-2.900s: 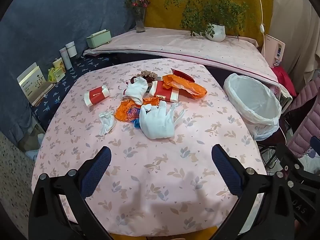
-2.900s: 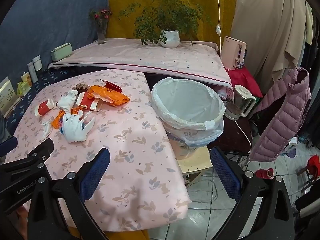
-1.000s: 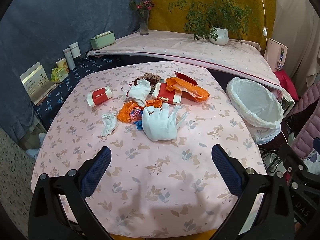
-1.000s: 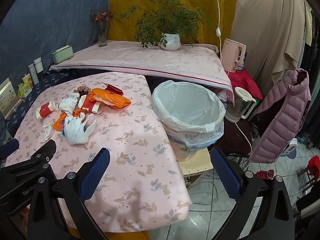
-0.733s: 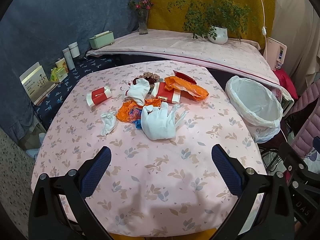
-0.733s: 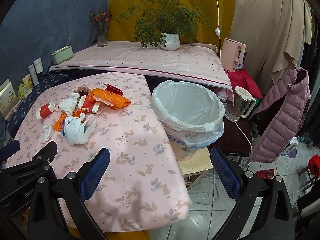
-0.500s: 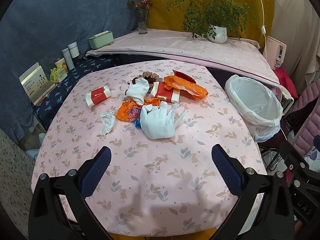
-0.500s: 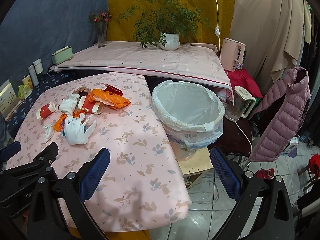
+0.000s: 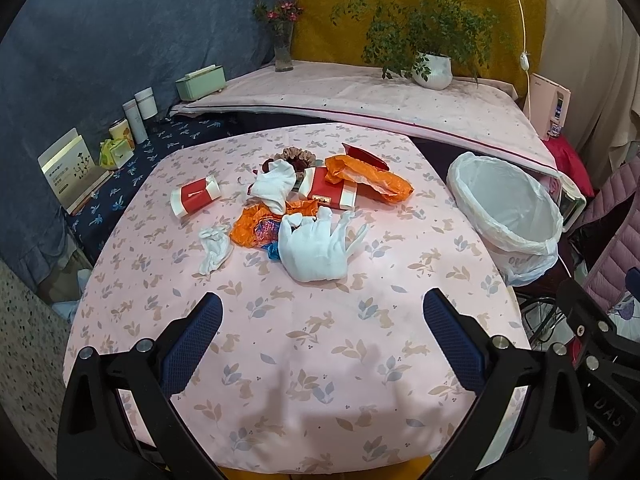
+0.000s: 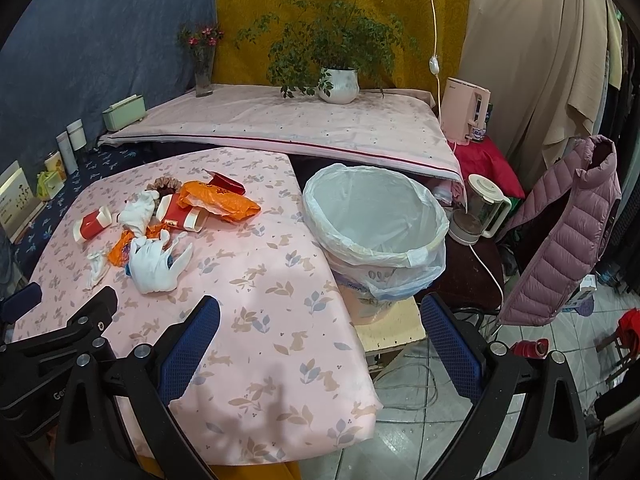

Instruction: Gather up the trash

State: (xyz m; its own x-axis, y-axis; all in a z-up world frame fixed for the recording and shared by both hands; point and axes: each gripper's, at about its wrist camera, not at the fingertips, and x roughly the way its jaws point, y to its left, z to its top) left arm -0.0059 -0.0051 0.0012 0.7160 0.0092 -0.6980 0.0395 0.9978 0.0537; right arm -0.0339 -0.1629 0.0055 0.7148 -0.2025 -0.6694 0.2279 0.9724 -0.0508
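Note:
A heap of trash lies mid-table on the pink cloth (image 9: 320, 344): a white glove (image 9: 316, 248), a red and white box (image 9: 328, 194), a second red box (image 9: 195, 199), orange wrappers (image 9: 372, 178), crumpled white tissues (image 9: 214, 248). The glove also shows in the right wrist view (image 10: 154, 266). A bin with a white liner (image 10: 376, 220) stands off the table's right edge. My left gripper (image 9: 320, 324) is open and empty above the near table edge. My right gripper (image 10: 318, 326) is open and empty over the table's right corner, near the bin.
A raised pink-covered ledge (image 9: 380, 96) behind holds a potted plant (image 9: 430, 68), a flower vase (image 9: 282, 52) and a green box (image 9: 200, 82). Bottles and cards (image 9: 72, 168) line the left side. A kettle (image 10: 466, 114), blender jug (image 10: 480, 210) and pink jacket (image 10: 568, 232) stand right.
Both grippers have drifted only slightly; the view shifts a little. Nothing on the table has moved.

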